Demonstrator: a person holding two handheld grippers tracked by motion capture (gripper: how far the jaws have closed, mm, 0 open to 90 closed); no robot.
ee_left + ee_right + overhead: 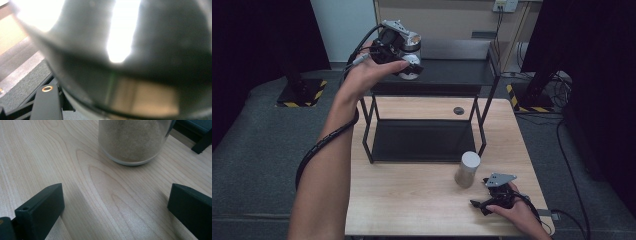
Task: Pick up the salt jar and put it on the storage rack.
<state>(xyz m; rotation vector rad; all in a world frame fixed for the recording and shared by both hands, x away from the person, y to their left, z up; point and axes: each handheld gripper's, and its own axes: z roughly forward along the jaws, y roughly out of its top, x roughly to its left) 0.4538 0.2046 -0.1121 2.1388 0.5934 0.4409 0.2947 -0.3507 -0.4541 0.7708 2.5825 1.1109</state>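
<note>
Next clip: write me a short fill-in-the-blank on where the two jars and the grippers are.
1. The left gripper holds a jar above the black ____.
2. The other jar stands on the wooden ____.
3. The right gripper has its jaws ____.
4. The jar near the right gripper is filled with something ____-coloured.

Missing words: shelf; table; open; sand

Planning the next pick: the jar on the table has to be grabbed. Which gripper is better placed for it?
Right. The right gripper rests on the table just beside the jar, jaws open and facing it. The left gripper is raised over the black shelf, already shut on another jar.
</note>
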